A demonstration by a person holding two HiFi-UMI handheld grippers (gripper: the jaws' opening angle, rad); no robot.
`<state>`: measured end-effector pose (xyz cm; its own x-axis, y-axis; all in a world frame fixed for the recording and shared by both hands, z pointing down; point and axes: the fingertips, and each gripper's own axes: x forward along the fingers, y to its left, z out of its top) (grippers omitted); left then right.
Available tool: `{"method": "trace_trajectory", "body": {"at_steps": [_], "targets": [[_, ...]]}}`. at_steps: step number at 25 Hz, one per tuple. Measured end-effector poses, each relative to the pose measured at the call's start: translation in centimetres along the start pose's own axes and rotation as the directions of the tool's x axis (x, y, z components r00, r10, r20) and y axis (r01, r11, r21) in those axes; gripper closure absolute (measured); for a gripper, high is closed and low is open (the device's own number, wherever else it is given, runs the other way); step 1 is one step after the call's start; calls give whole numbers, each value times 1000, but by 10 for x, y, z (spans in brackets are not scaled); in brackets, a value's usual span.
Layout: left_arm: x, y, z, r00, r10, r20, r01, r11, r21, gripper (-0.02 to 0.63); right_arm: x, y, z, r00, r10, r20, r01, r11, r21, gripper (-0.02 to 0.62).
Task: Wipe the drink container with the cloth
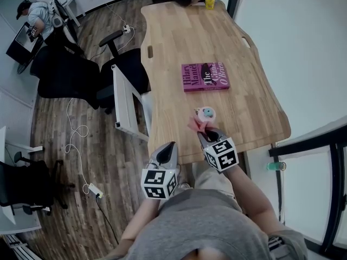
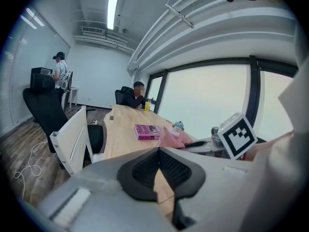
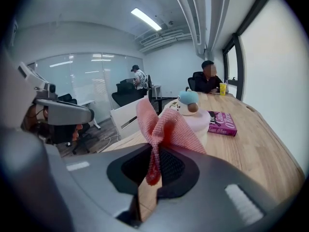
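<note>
Bright, cool, even indoor light. Ceiling light strips point(image 2: 112, 11) clip to white in both gripper views. The window point(image 2: 203, 98) is washed out, with no detail outside. The table point(image 1: 173, 37) is evenly lit, with soft, faint shadows. Both gripper views have heavy fisheye, bent lines and black corners. Left gripper point(image 2: 158, 153) and right gripper point(image 3: 153, 166) housings are soft near the lens. The cloth point(image 3: 169, 127) weave resolves. Head view is slightly soft and curved at the edges.

Textured woven cloth point(image 3: 170, 128), matt wooden table point(image 1: 246, 110)

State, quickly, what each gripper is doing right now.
Left gripper: closed, empty.
Right gripper: closed on the cloth.
</note>
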<state>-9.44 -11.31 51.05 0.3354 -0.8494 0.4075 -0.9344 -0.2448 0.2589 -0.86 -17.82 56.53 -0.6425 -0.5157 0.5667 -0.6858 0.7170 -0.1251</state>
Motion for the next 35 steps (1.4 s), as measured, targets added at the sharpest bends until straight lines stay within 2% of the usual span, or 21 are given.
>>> {"method": "trace_trajectory", "body": {"at_steps": [17,35], "targets": [[12,4,-3,999,-18,-37,18,1000,9,603,26,-7,-39,996,7,-91,-5,999,32,568],[13,6,-15,997,-24,-71,25,1000,3,603,49,-14,-83,979,6,-205,8,998,65,568]]}}
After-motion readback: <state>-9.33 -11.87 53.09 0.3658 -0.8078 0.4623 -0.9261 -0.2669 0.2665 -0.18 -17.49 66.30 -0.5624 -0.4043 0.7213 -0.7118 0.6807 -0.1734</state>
